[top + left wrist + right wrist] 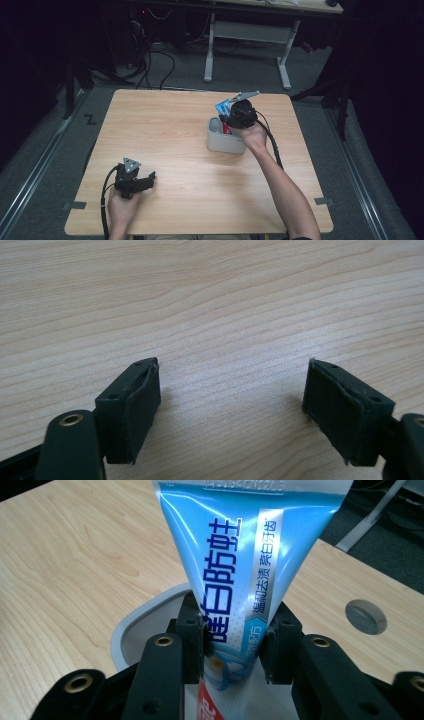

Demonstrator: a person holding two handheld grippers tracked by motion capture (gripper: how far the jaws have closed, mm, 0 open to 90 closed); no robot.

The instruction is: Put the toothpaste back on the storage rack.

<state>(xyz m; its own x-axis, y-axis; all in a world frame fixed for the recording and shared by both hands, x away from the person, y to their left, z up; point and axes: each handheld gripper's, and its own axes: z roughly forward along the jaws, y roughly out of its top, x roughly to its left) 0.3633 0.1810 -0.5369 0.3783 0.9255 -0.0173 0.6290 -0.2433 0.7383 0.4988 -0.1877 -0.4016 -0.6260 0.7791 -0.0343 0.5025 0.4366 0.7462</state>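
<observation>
The right gripper [231,116], right of centre in the high view, is pinching a blue toothpaste tube [240,575] over the grey cup [220,142]. The left gripper [232,410], lower left, is resting on the table [175,130], fingers spread.

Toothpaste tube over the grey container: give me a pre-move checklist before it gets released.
1. Toothpaste tube between the right gripper pads: ok, though contact on the right side is unclear.
2. Tube over the grey container opening: ok, cap end points down inside the rim.
3. Tube bottomed out in container: cannot tell.
4. Container upright on the table: ok.
5. Left gripper out of the way: ok, open and empty near the table's front.
</observation>
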